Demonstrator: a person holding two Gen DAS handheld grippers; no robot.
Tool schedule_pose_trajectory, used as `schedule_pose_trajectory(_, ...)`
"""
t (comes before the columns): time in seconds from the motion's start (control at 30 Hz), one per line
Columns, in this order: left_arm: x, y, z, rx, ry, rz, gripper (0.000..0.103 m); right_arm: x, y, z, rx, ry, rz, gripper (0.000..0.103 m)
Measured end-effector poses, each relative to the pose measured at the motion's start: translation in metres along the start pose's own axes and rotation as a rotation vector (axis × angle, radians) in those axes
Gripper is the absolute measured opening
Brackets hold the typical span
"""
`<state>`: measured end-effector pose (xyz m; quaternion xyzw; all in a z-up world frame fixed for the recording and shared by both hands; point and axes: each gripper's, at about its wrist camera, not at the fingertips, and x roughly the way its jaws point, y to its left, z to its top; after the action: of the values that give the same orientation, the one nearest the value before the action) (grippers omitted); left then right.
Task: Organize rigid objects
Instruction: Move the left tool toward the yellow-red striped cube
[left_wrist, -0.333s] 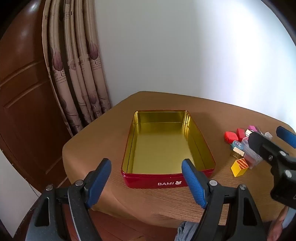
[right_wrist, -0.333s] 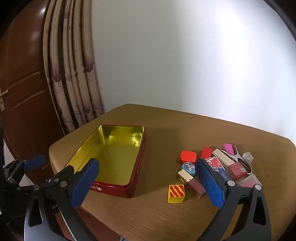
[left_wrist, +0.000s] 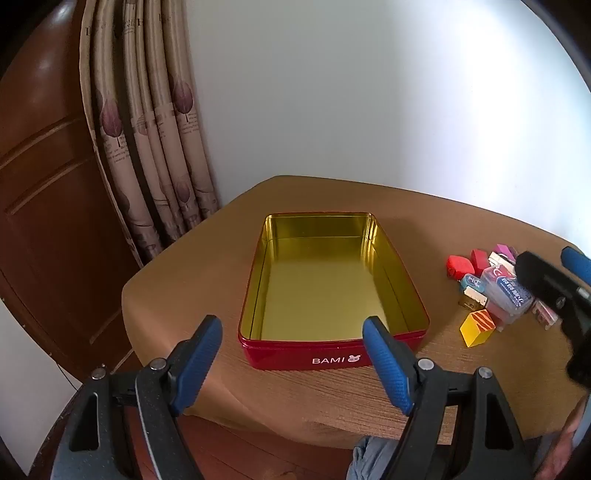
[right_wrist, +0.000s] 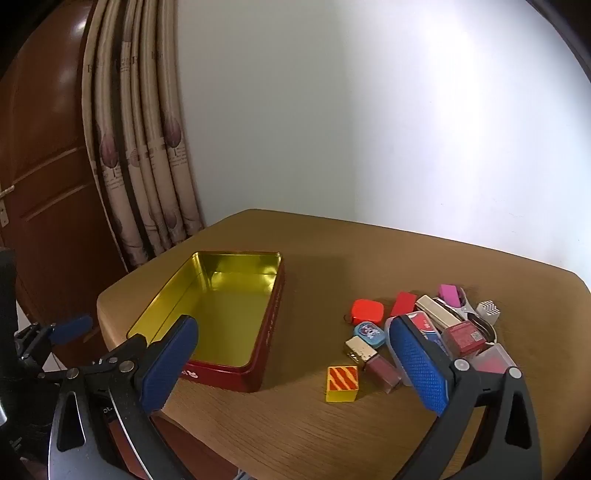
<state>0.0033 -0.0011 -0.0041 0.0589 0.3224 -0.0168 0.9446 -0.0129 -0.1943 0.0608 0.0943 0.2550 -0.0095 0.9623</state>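
Note:
A red tin (left_wrist: 332, 360) (right_wrist: 271, 343) with a gold inside and "BAMI" on its front wall sits on the left part of the brown table, nothing in it. To its right lies a heap of small rigid items: a yellow striped cube (right_wrist: 342, 383) (left_wrist: 477, 328), a red rounded case (right_wrist: 366, 311), a red block (right_wrist: 404, 303), a pink piece (right_wrist: 449, 294), a clear blue-labelled box (left_wrist: 505, 290). My left gripper (left_wrist: 291, 360) hangs open before the tin's near wall. My right gripper (right_wrist: 293, 369) stands open above the table's near edge, holding nothing.
The round table (right_wrist: 369, 258) stands against a white wall. A patterned curtain (left_wrist: 147, 147) and a dark wooden door (left_wrist: 44, 192) are at the left. In the left wrist view the right gripper's arm (left_wrist: 554, 291) covers part of the heap.

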Motion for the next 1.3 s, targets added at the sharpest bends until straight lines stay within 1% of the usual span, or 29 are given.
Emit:
schedule_pose_trajectory(0.03,0.000,-0.001,0.000,0.002,0.000,0.001,0.081,-0.004,-0.002,-0.006,0.014,-0.012,-0.007,0.103)
schedule_pose_trajectory(0.13,0.001,-0.001,-0.001,0.005,0.003,-0.004,0.081,-0.003,-0.009,-0.001,0.039,-0.012,-0.015,0.103)
schedule_pose_trajectory(0.23,0.002,-0.005,-0.001,0.017,0.014,-0.003,0.081,-0.004,-0.013,-0.005,0.043,-0.012,-0.023,0.103)
schedule_pose_trajectory(0.37,0.002,-0.015,-0.004,0.048,0.019,-0.013,0.081,-0.011,-0.032,-0.007,0.041,-0.016,-0.055,0.103)
schedule_pose_trajectory(0.5,-0.001,-0.030,-0.009,0.093,0.033,-0.033,0.081,-0.022,-0.077,-0.009,0.090,-0.030,-0.132,0.103)
schedule_pose_trajectory(0.63,-0.002,-0.051,-0.013,0.135,0.067,-0.076,0.081,-0.032,-0.147,-0.016,0.173,-0.031,-0.260,0.103)
schedule_pose_trajectory(0.8,0.000,-0.079,-0.020,0.202,0.100,-0.125,0.081,-0.035,-0.235,-0.037,0.280,0.028,-0.416,0.103)
schedule_pose_trajectory(0.87,0.003,-0.092,-0.023,0.227,0.113,-0.136,0.081,-0.035,-0.263,-0.046,0.323,0.051,-0.461,0.103)
schedule_pose_trajectory(0.93,0.006,-0.102,-0.025,0.238,0.140,-0.165,0.081,-0.035,-0.287,-0.052,0.352,0.061,-0.487,0.103)
schedule_pose_trajectory(1.03,0.013,-0.119,-0.026,0.244,0.191,-0.199,0.081,-0.027,-0.304,-0.057,0.343,0.074,-0.527,0.103)
schedule_pose_trajectory(1.13,0.023,-0.136,-0.024,0.241,0.239,-0.243,0.081,-0.022,-0.315,-0.064,0.319,0.103,-0.545,0.103)
schedule_pose_trajectory(1.2,0.031,-0.150,-0.019,0.248,0.264,-0.258,0.081,-0.016,-0.318,-0.069,0.307,0.124,-0.554,0.103)
schedule_pose_trajectory(1.3,0.043,-0.167,-0.013,0.258,0.295,-0.262,0.081,-0.009,-0.322,-0.078,0.312,0.149,-0.549,0.103)
